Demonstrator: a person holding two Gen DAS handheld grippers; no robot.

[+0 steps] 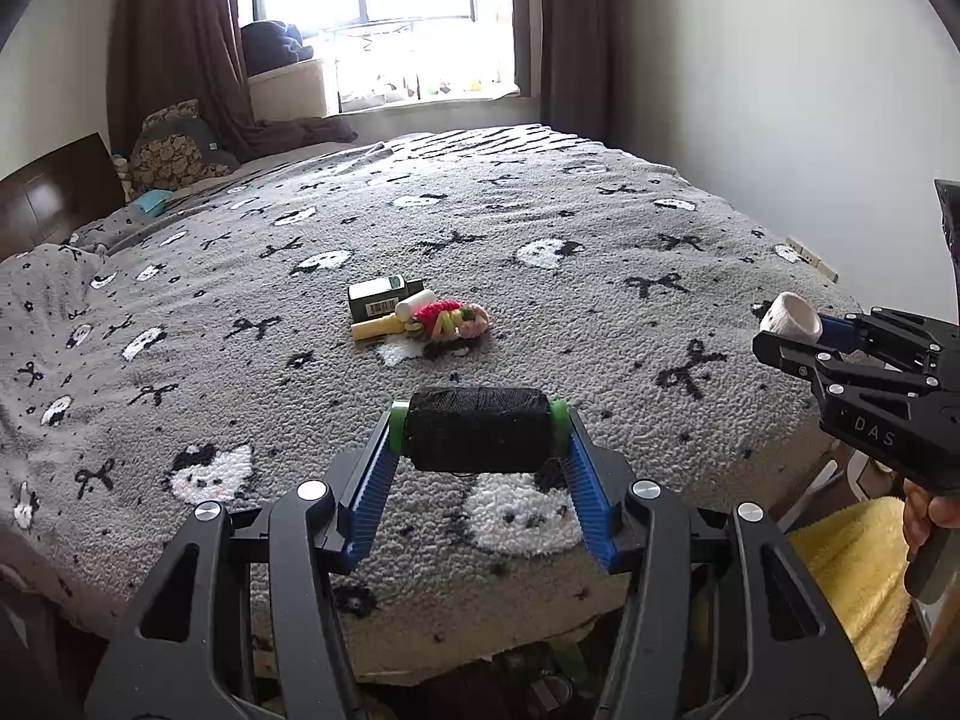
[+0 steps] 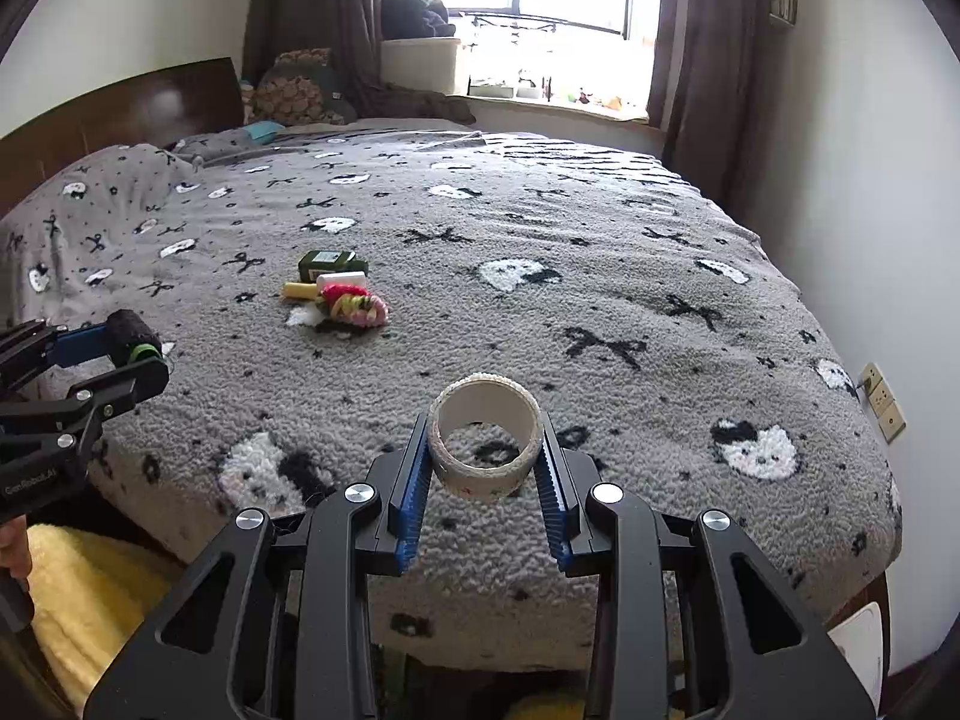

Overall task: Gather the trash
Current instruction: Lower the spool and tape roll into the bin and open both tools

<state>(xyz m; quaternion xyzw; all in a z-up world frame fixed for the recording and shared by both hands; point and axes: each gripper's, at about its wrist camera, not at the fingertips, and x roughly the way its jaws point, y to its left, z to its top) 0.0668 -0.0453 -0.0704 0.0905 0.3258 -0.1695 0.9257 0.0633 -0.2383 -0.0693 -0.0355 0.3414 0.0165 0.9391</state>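
Trash is partly in hand: the left gripper [image 1: 478, 441] has its fingers pinching a black spool [image 1: 478, 429] by its green ends, and the right gripper [image 2: 486, 459] has its fingers pressed on a tape ring [image 2: 485, 441], both held just above the near edge of the bed [image 2: 600, 276]. Well ahead of both pairs of fingers a small pile is left: a green box [image 1: 384, 294], a yellow stick [image 1: 373, 329], a white roll [image 1: 415, 304] and a yarn bundle [image 1: 453, 319], touching one another. No bin or bag shows, so where the held pieces go cannot be told; I judge the job about half done.
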